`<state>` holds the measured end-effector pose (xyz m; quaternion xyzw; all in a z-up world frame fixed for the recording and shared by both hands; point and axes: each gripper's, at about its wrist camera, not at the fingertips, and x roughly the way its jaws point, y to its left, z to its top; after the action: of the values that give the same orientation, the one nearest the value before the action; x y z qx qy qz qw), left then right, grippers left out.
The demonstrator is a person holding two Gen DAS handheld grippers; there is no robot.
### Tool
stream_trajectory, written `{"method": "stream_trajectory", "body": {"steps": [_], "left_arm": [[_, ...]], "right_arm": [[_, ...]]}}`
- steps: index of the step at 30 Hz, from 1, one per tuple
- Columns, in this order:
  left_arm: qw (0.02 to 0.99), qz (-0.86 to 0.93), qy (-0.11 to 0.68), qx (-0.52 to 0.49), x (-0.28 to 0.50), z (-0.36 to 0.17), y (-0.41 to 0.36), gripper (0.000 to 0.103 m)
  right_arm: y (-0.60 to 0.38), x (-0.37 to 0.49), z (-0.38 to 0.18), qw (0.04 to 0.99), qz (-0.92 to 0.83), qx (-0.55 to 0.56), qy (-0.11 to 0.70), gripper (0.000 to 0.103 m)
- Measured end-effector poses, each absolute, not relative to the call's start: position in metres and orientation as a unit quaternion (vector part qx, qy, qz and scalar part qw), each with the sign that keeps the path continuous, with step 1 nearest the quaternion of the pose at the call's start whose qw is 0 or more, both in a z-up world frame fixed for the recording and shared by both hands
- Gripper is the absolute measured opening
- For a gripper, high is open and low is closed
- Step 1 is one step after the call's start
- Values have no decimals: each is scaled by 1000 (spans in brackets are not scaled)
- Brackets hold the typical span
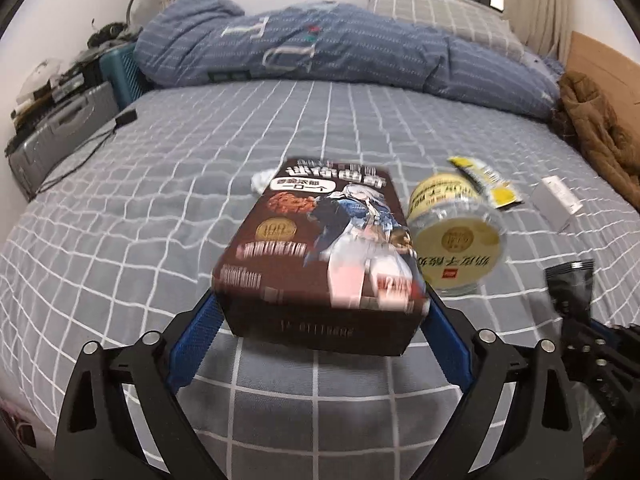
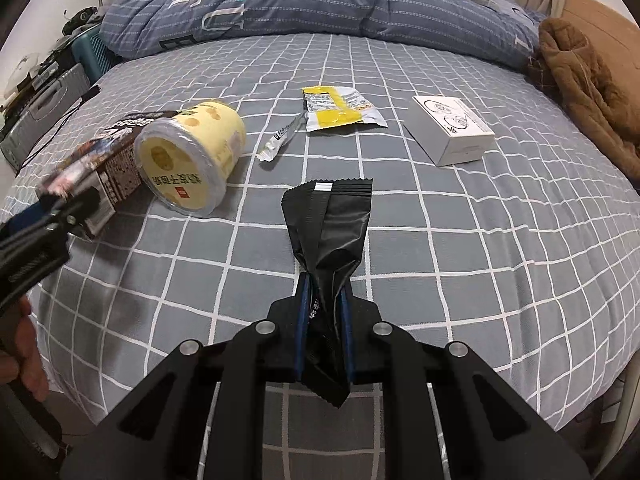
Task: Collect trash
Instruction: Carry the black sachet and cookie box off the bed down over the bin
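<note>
One brown snack box (image 1: 320, 256) is clamped in the left gripper (image 1: 322, 316); one black wrapper (image 2: 328, 232) is pinched by the right gripper (image 2: 325, 292). Lying on the bed (image 2: 460, 248) are counted: one yellow cup (image 2: 192, 160), one yellow packet (image 2: 340, 110), one sachet (image 2: 280, 142), one white box (image 2: 452, 128).

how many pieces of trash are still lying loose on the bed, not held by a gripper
4: the yellow cup on its side at left, the small white stick wrapper beside it, the yellow-and-white packet farther back, and the white box at right. More could lie out of view.

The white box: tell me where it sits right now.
In the right wrist view the white box lies on the bed's checked sheet, right of the yellow-and-white wrapper, near the brown blanket.
</note>
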<state>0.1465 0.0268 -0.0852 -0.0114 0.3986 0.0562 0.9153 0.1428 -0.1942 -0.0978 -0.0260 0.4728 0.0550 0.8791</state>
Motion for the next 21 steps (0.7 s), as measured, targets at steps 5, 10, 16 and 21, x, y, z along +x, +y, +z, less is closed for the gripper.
{"method": "stream_trajectory", "body": {"steps": [5, 10, 16, 21], "left_arm": [[907, 55, 417, -2, 158, -101, 26, 95], [899, 51, 436, 2, 167, -114, 28, 92], [903, 52, 426, 5, 157, -106, 26, 90], [908, 57, 415, -3, 142, -91, 27, 90]], "right_arm": [[-193, 146, -99, 878, 56, -25, 475, 14], [-191, 146, -101, 876, 61, -28, 478, 14], [-193, 144, -99, 878, 62, -25, 474, 14], [-196, 140, -90, 883, 67, -17, 464, 14]]}}
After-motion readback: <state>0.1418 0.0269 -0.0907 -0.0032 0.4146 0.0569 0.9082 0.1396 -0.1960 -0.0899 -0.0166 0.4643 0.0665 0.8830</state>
